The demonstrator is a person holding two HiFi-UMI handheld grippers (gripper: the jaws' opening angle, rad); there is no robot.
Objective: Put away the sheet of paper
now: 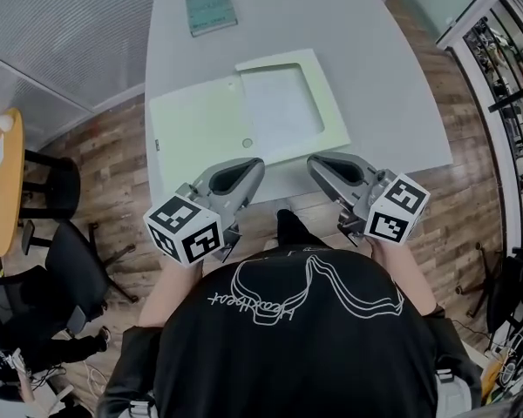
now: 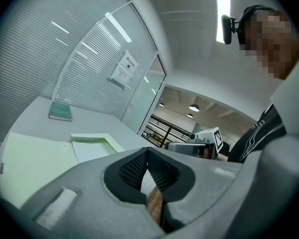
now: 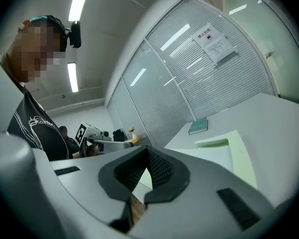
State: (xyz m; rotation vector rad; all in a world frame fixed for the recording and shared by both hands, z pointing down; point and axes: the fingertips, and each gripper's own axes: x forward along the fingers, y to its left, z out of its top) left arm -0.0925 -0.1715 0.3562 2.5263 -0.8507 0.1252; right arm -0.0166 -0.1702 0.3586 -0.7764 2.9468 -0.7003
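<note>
Head view | left gripper [image 1: 255, 167], right gripper [image 1: 315, 163]: both pinched shut, empty | sheet of paper [image 1: 279, 103] ahead inside open folder [image 1: 196, 124], likely stowed

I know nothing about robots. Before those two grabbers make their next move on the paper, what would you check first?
1. Left gripper empty: ok, jaws shut with nothing between them.
2. Right gripper empty: ok, jaws shut as well.
3. Jaws ready to grasp: not ok, both need opening first.
4. Sheet of paper lying flat: ok, on the green folder.
5. Folder closed: not ok, it lies open.
6. Book out of the way: ok, apart from the folder at the table's far edge.
</note>
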